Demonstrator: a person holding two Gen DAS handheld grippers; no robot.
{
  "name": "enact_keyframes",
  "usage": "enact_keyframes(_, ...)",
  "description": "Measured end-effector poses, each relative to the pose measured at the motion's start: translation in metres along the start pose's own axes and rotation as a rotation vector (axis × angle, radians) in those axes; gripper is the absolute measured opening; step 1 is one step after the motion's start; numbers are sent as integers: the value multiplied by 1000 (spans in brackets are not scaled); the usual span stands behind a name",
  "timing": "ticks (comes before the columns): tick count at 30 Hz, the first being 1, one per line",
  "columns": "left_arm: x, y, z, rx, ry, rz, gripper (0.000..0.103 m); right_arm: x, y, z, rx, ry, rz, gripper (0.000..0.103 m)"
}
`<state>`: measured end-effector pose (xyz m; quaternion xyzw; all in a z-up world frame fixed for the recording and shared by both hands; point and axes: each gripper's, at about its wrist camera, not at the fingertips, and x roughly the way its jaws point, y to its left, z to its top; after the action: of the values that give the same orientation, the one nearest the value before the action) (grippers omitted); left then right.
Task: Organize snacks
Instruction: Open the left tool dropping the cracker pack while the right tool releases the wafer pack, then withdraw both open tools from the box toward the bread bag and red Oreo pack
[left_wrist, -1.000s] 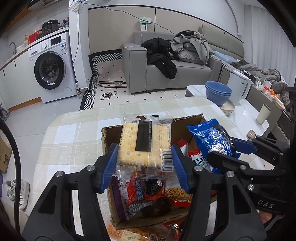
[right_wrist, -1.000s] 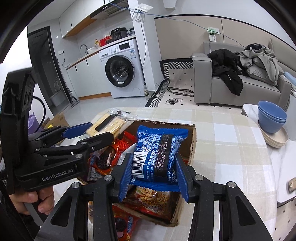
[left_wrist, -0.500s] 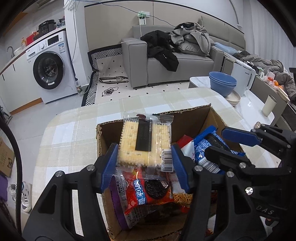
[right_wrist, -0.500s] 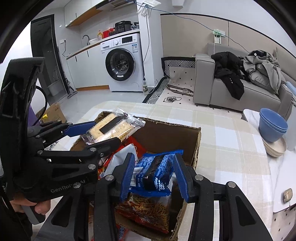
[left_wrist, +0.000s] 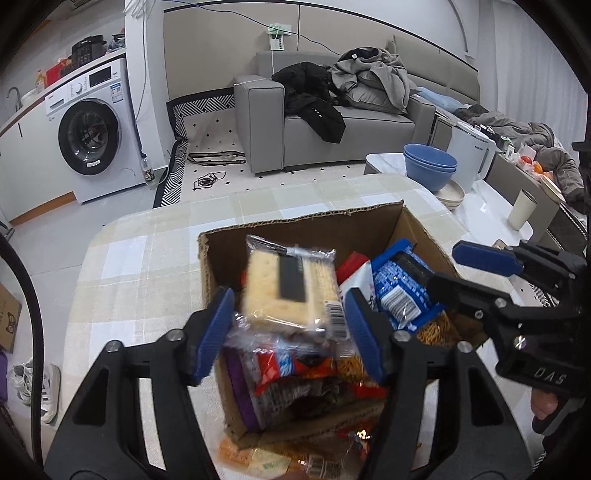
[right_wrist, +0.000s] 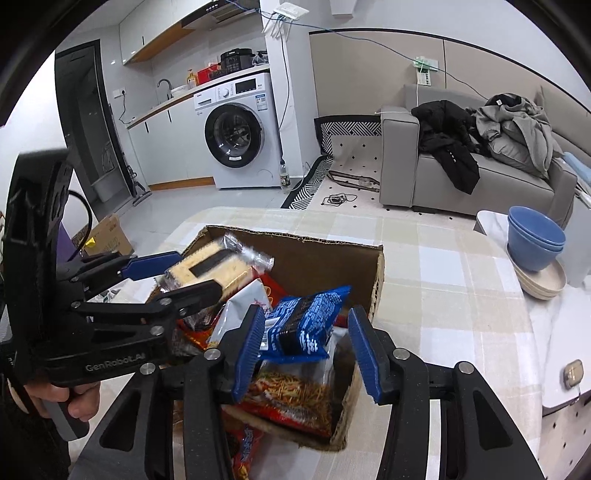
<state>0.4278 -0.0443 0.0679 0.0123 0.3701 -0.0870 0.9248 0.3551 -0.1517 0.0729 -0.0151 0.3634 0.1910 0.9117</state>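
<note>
Crowding the checked tablecloth (left_wrist: 147, 266) is a torn-edged cardboard box (left_wrist: 295, 229) stuffed with crinkly snack packets, and both hand-held tools hover right over it. The left gripper (left_wrist: 288, 328) has its blue ribbed pads spread wide; the clear-wrapped cracker pack (left_wrist: 291, 291), pale and pitted with a dark label strip, sits between them, blurred, and I can't say whether either pad touches it. The right gripper (right_wrist: 306, 350) is just as wide apart, with the glossy blue cookie pack (right_wrist: 303, 325) lying tilted in the box; the left pad seems to brush it, while a clear gap separates it from the right pad. Under the blue pack lies a transparent bag of thin orange sticks (right_wrist: 295, 395), and a red wrapper with a dark round biscuit printed on it (left_wrist: 288, 369) sits near the box's near wall beside a purple-edged bag (left_wrist: 240, 391). More packets lie on the cloth just outside the box. Behind the table there's a white front-loading washing machine (left_wrist: 92, 133), a grey sofa (left_wrist: 351, 122) heaped with black and grey jackets, and on a white side table a stack of smooth blue bowls (left_wrist: 430, 166) on beige dishes, with a pale cup (left_wrist: 521, 208) further right.
</note>
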Motion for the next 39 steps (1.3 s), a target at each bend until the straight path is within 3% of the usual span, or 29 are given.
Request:
enact_keyframes(1,-4,0,-1,-1,-4,-4,79,-3,0,-1,2,-2,2,52)
enact_keyframes(5,-24,6,-8,-14,-26,-7,81,-14,0,-5,14,-18,10,63)
enact_keyframes(8,-39,12,-13,-28,-38,-13,89,-23,1,-9,21,-28,23,75)
enact_keyframes(10,-49,18,-17,-39,-46,-4,102,-29,0,-12,34,-38,29,89)
enact_keyframes(13,-64,24,-24,-46,-62,17,102,-33,0,-15,52,-38,24,96)
enact_keyframes(27,-108,31,-72,-81,-65,48,102,-48,11,-46,65,-9,45,100)
enact_keyframes(39,-112,27,-100,-90,-34,62,102,-38,20,-80,70,57,63,101)
